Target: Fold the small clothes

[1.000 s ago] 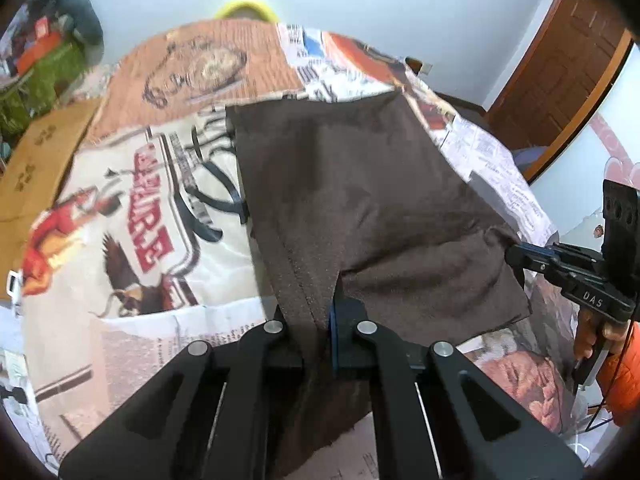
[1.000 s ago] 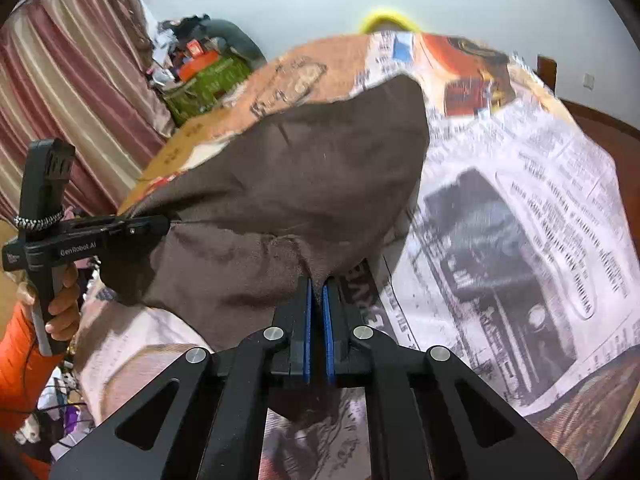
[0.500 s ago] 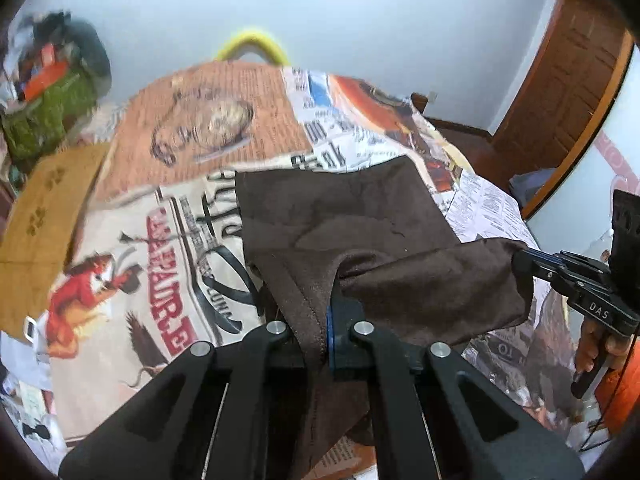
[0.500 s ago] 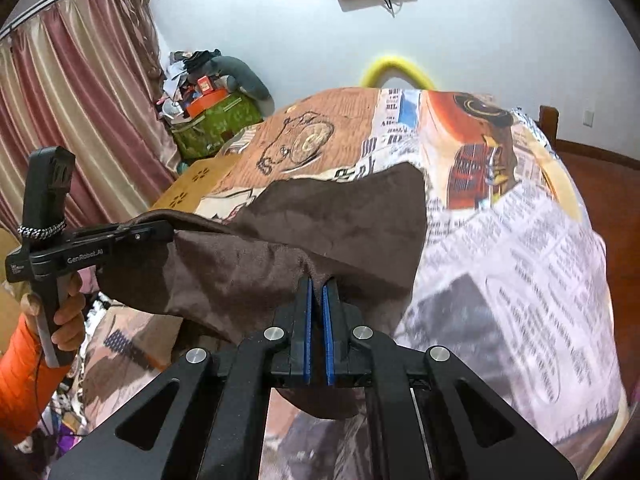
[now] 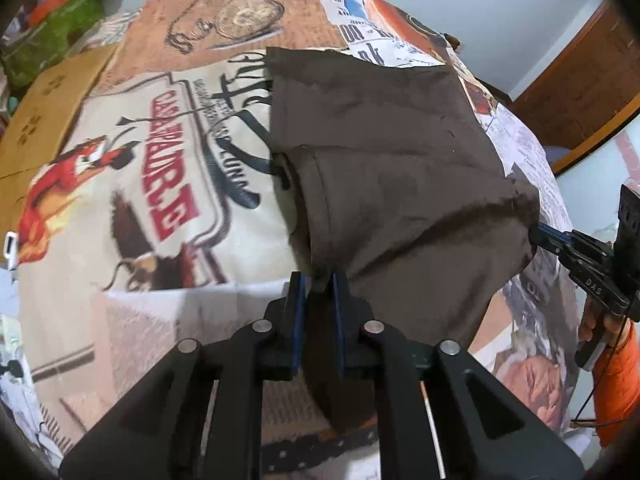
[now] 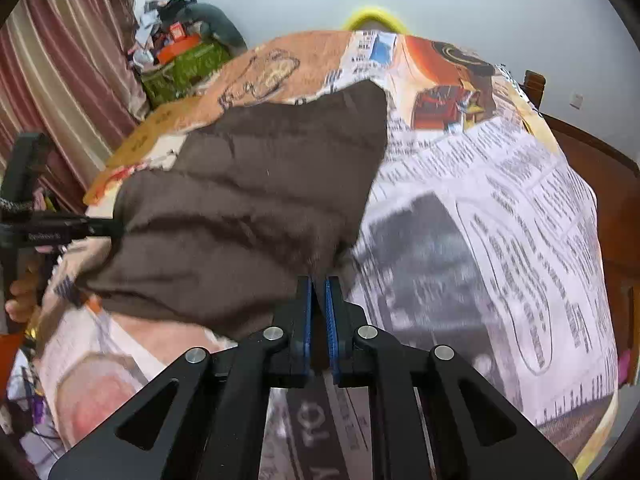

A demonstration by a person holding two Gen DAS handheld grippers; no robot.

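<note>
A brown cloth (image 5: pixel 380 160) lies folded over on itself on the printed bed sheet (image 5: pixel 160 160). My left gripper (image 5: pixel 320 280) holds its near left corner low over the sheet; its jaws are opening, with a strip of the fabric still hanging loosely between the blue pads. In the right wrist view the same cloth (image 6: pixel 260 200) bulges to the left. My right gripper (image 6: pixel 319 280) pinches its near right corner, and its jaws are just starting to open. Each view shows the other tool at the cloth's side: the right gripper (image 5: pixel 536 236) and the left gripper (image 6: pixel 116 226).
A cardboard box (image 5: pixel 44 120) and a green bag with clutter (image 6: pixel 184 64) stand left of the bed. Striped curtains (image 6: pixel 60 60) hang behind them. A wooden door (image 5: pixel 580 80) is at the right. A person's orange sleeve (image 5: pixel 616 360) shows at the edge.
Both grippers carried the cloth's near edge up and forward, then down, so the cloth now lies doubled. The left jaws have parted slightly; the right ones show a thin gap.
</note>
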